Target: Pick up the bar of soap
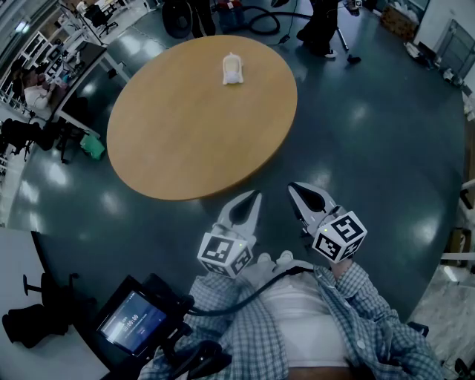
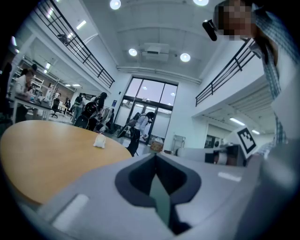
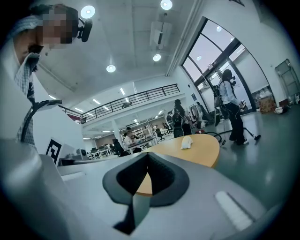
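Observation:
The bar of soap (image 1: 232, 70) is a small whitish lump lying on the far part of the round wooden table (image 1: 178, 141). It also shows as a pale lump, the soap (image 2: 99, 140) in the left gripper view and the soap (image 3: 187, 142) in the right gripper view. Both grippers hang off the table's near edge, close to the person's body. My left gripper (image 1: 254, 196) is shut with nothing in it, its tips meeting in a point. Beside it my right gripper (image 1: 292, 188) is shut and empty too. The soap lies well ahead of both, nearly a table's width away.
Dark floor surrounds the table. A person's legs and a hose (image 1: 260, 18) stand beyond the far edge. Desks and chairs (image 1: 44, 82) crowd the left, with a green object (image 1: 93, 146) on the floor. A screen device (image 1: 133, 319) sits at the person's waist.

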`<action>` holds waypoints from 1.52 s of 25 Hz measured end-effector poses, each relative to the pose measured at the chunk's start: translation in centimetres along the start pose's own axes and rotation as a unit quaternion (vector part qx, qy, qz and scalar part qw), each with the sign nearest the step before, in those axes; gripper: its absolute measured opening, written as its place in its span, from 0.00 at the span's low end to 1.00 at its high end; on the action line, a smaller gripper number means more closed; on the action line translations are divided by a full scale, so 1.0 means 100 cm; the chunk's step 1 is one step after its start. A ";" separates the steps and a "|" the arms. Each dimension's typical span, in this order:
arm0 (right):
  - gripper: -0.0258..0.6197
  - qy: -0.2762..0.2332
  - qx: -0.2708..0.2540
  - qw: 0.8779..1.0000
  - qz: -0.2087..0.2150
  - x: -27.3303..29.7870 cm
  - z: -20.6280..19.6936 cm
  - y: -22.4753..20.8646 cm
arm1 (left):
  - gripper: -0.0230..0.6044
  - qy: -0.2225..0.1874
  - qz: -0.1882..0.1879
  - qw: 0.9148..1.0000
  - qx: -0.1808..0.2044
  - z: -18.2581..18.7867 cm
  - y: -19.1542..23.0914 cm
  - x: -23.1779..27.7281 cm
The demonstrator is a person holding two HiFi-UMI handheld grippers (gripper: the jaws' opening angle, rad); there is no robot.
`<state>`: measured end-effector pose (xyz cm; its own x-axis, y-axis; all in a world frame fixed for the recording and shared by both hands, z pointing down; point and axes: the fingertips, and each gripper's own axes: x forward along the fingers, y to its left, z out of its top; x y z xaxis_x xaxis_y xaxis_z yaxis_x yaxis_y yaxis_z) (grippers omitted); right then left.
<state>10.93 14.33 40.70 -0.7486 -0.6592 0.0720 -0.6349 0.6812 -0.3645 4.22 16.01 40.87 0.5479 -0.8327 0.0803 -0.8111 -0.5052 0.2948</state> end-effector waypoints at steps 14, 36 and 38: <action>0.05 -0.006 0.004 1.000 -0.002 0.003 0.015 -0.013 | 0.03 -0.012 0.022 1.000 0.015 0.020 0.014 0.008; 0.05 -0.001 0.007 1.000 -0.003 0.062 0.033 -0.097 | 0.03 -0.016 0.049 0.999 0.020 0.034 0.076 0.089; 0.05 0.005 0.007 1.000 -0.002 0.088 0.039 -0.112 | 0.03 -0.015 0.051 0.998 0.019 0.043 0.098 0.105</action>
<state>12.19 -0.36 41.84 -0.7482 -0.6584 0.0818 -0.6349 0.6746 -0.3766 1.19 1.34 40.51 0.4555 -0.8867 0.0788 -0.8702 -0.4249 0.2492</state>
